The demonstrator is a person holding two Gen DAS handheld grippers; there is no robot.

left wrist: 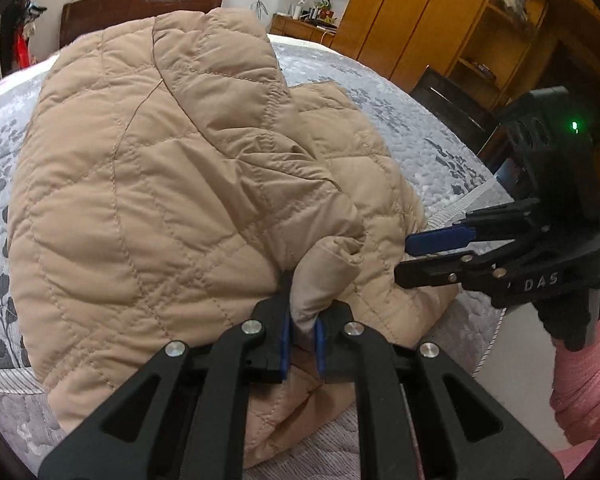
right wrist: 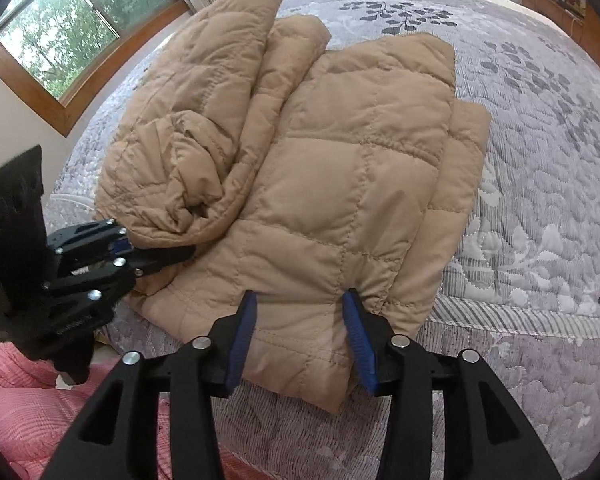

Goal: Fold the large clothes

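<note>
A tan quilted jacket [left wrist: 172, 184] lies folded in a bundle near the front edge of the bed; it also shows in the right wrist view [right wrist: 340, 168]. My left gripper [left wrist: 302, 320] is shut on a fold of the jacket's fabric at its near edge; it also shows in the right wrist view [right wrist: 148, 256], at the jacket's left side. My right gripper [right wrist: 300, 312] is open, its blue-padded fingers straddling the jacket's near hem. In the left wrist view the right gripper [left wrist: 408, 258] sits at the jacket's right edge, its fingers apart.
The bed has a grey quilted cover [right wrist: 540, 160] with dark leaf patterns. A window [right wrist: 60, 28] is at the far left. Wooden wardrobes and shelves [left wrist: 460, 20] stand beyond the bed. My pink sleeves [left wrist: 584, 384] are near the bed's front edge.
</note>
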